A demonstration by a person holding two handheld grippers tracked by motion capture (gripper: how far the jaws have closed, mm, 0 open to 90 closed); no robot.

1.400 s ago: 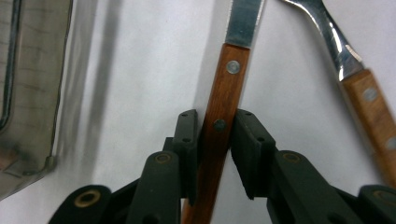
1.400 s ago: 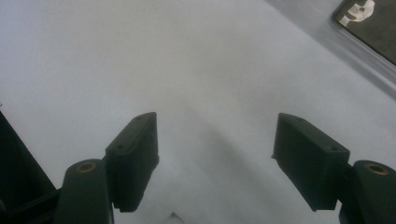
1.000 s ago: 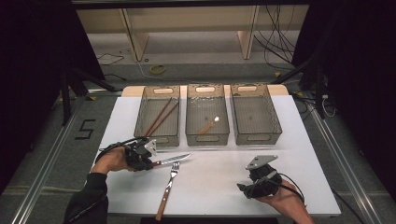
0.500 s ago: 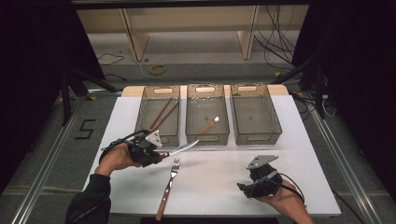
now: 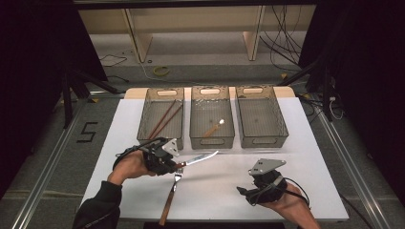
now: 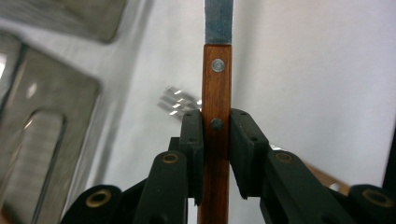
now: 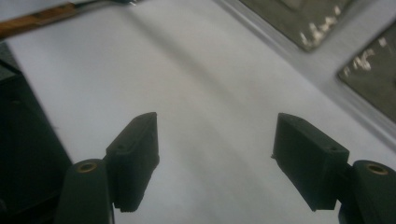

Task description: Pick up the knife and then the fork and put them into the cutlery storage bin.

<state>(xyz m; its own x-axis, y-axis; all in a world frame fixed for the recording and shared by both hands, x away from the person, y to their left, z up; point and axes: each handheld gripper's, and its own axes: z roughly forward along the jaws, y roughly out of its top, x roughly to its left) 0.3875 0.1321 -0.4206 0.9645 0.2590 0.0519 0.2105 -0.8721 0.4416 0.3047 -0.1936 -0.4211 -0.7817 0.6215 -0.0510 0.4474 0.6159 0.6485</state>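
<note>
Since the earlier frame the left claw point(image 5: 177, 163) has lifted the knife point(image 5: 200, 158) off the bench point(image 5: 305, 143) and carried it up toward the baskets; fork point(image 5: 172, 193) stays flat on the bench, right claw point(image 5: 244, 193) unmoved. Left claw is clenched on the knife's wooden handle point(image 6: 215, 140), pads point(image 6: 192, 140) squeezing it just below the lower rivet, blade sticking out ahead, pointing right and slightly up toward the middle basket point(image 5: 212, 119). Knife is airborne, just in front of the gap between the left basket point(image 5: 162, 117) and the middle one. To do this well, I'd say: keep the grip firm so the handle doesn't pivot, raise the blade tip over the rim before moving in, lower flat, then let go. Left hand point(image 5: 131, 164) sits knuckles-up, forearm coming in from bottom left. Right claw rests low near the bench's front edge, jaws released and wide, nothing between them.
</note>
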